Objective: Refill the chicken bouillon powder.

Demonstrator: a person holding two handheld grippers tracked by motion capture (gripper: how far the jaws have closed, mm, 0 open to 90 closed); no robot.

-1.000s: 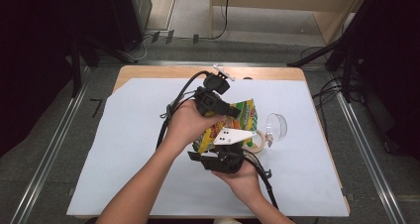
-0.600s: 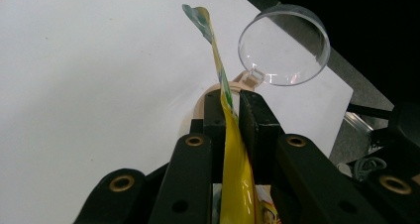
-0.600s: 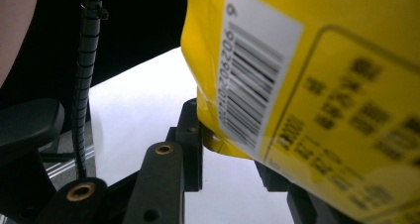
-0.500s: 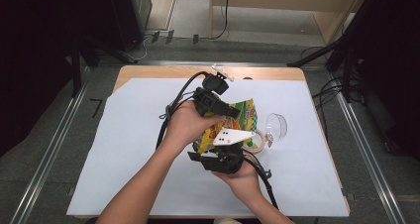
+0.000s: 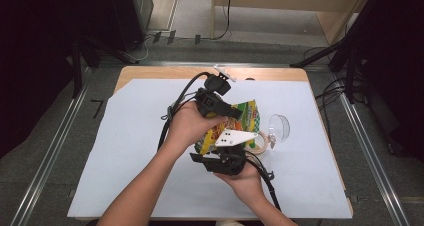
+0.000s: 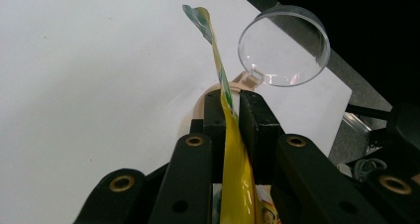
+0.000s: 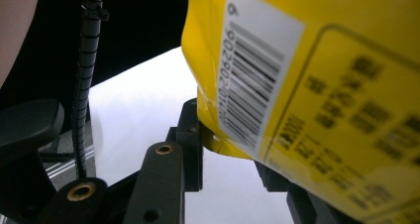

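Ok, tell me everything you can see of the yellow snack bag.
The yellow snack bag is a glossy foil-like pouch, yellow with green and red print, with a white barcode label and blurred text on one face. It is held up off the white table cover. The left gripper pinches its thin edge between shut jaws; the right gripper clamps a lower corner. Just beyond it sits a container with a clear hinged lid.
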